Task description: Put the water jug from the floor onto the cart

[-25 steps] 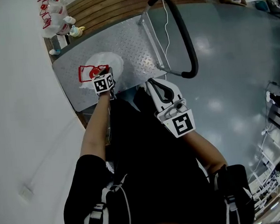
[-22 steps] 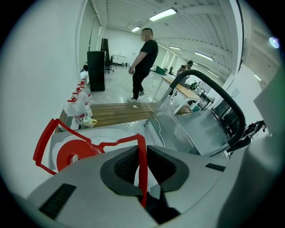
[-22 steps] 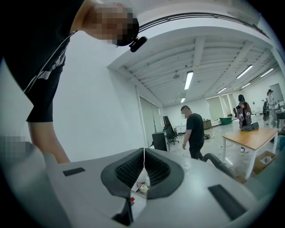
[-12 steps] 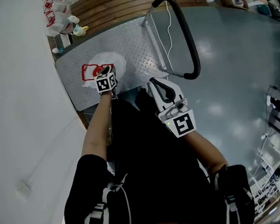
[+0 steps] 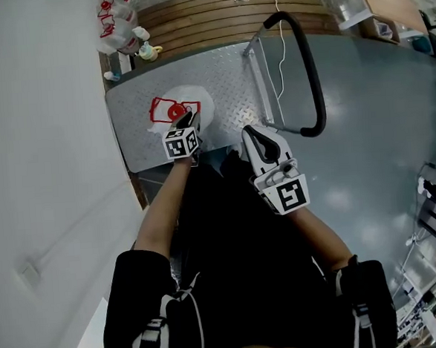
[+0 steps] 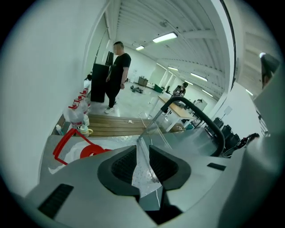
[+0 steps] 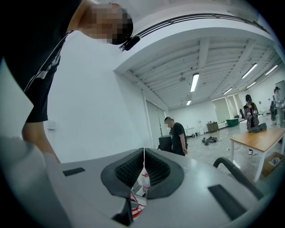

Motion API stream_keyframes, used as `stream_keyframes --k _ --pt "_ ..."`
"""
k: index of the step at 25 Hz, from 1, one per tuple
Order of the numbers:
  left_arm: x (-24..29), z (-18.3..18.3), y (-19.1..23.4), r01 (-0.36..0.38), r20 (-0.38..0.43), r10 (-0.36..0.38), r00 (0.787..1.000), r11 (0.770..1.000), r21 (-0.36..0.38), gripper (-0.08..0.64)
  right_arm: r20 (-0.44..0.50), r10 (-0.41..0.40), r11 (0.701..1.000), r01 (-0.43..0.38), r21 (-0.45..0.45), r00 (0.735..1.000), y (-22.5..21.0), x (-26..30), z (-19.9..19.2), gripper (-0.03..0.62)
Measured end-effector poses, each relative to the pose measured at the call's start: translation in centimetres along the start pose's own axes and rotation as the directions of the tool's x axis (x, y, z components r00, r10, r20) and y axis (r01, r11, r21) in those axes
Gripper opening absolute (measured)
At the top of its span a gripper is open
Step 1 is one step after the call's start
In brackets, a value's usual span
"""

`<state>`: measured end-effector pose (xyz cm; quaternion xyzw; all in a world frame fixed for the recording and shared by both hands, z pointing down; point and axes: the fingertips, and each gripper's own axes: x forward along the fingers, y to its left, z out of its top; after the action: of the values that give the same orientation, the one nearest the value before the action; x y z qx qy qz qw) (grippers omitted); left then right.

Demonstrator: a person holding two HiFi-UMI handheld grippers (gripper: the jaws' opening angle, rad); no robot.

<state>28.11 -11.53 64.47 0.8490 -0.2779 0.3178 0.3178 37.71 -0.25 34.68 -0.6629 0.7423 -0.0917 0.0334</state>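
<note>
The water jug [image 5: 202, 105], white with a red cap [image 5: 175, 111] and a red handle [image 5: 161, 106], stands on the cart's studded metal deck [image 5: 230, 76]. My left gripper [image 5: 187, 120] hovers just above the jug's near side. Its jaws have just been opening and nothing is between them. In the left gripper view the gripper [image 6: 142, 153] shows a clear gap, with the red cap [image 6: 91, 152] and handle [image 6: 67, 138] lower left. My right gripper [image 5: 253, 134] is shut and empty over the deck's near edge, pointing level; its tips [image 7: 143, 153] meet.
The cart's black push handle [image 5: 311, 74] arches at the right of the deck. Several bottles [image 5: 122, 24] stand by the white wall, beside a wooden pallet [image 5: 229, 9]. A person in black [image 6: 118, 71] stands far off. A wooden table [image 7: 258, 140] lies at the right.
My left gripper has let go of the jug's red handle and lifted a little above it, jaws now parted. The right gripper has barely shifted.
</note>
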Motion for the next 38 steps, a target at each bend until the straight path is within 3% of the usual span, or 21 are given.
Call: stream_keyframes --k 7,14,20,30,38 --pt "-7.3 3.5 -1.0 0.065 0.175 -0.067 0.982 0.998 0.014 0.032 0.014 0.026 0.999 -0.026 -0.034 1.0 2.4 1.7 1.4 0.018" --pt "-15.1 5.7 -1.1 0.083 0.337 -0.08 0.938 0.997 0.004 0.018 0.033 0.037 0.999 -0.035 -0.04 0.999 6.1 2.5 2.5 0.018" --pt "-21.5 7.3 -0.8 0.051 0.447 -0.042 0.893 0.999 -0.007 0.018 0.037 0.06 0.998 -0.059 -0.032 0.997 9.6 3.7 3.0 0.018" --pt "-28.8 11.2 1.0 -0.02 0.574 -0.015 0.819 0.998 0.054 0.018 0.038 0.092 0.995 -0.09 -0.052 0.995 14.5 7.5 3.4 0.018" --pt "-29.6 11.7 2.3 -0.047 0.596 -0.025 0.803 0.993 0.104 0.018 0.038 0.072 0.995 -0.07 -0.069 0.997 15.7 8.9 3.4 0.018"
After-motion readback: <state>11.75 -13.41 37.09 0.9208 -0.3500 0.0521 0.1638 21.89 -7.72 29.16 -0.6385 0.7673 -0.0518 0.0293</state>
